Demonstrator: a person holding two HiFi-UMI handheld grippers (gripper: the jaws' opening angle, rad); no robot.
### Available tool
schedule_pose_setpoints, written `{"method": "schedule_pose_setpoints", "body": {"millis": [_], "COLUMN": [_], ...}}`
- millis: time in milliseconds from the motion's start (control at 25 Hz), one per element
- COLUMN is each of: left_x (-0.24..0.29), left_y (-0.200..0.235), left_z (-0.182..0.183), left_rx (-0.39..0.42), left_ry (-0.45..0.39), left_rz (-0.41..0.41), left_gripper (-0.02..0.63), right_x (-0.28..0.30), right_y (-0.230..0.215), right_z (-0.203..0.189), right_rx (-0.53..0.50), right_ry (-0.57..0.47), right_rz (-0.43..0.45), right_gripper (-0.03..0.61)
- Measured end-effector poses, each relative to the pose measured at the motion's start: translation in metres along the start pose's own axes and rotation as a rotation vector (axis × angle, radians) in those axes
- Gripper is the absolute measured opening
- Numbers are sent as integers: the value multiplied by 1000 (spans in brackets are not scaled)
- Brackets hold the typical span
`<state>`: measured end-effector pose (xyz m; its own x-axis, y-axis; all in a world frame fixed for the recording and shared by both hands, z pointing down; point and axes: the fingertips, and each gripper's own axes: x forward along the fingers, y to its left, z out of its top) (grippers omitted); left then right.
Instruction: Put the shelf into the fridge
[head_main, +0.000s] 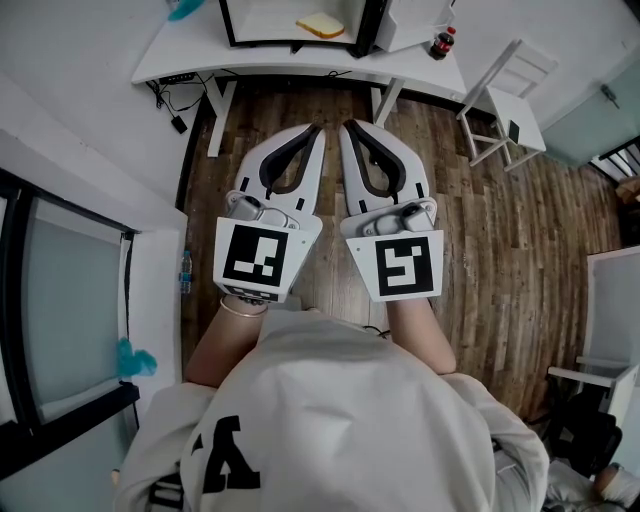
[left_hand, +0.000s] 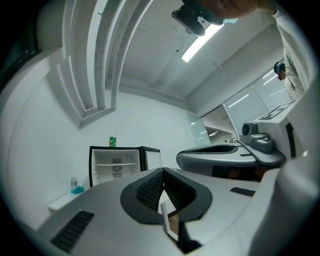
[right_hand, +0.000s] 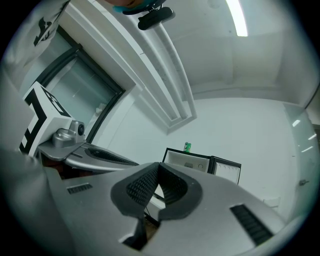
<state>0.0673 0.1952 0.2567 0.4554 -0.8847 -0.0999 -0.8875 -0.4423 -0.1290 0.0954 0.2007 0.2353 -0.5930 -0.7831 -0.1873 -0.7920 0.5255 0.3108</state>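
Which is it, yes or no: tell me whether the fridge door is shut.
No, the fridge has its door swung out to the right, and its white inside shows.

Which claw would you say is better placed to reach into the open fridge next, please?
Left, marginally. The left claw points at the fridge opening, the right claw nearer its open door; both are shut, empty, side by side.

Here's the table (head_main: 180, 55) dead ahead, with the fridge (head_main: 227, 25) sitting on it

A can (left_hand: 112, 142) stands on top of the fridge; a bottle (head_main: 441, 43) is on the table to its right; the chair (head_main: 505, 100) is further right; nearer, the left gripper (head_main: 317, 130) is just beside the right gripper (head_main: 346, 128), both over the floor (head_main: 520, 220)
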Motion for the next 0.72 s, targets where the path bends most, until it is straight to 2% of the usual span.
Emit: {"method": "schedule_pose_setpoints", "body": {"millis": [720], "left_x": [-3], "left_y": [-2], "left_z": [3], "left_rx": [6], "left_ry": [-12], "left_rz": [7], "left_gripper": [6], "right_x": [-3], "right_y": [0], "right_z": [2], "right_rx": [-10], "right_ry": [-6], "right_rz": [2], "right_gripper": [29]}}
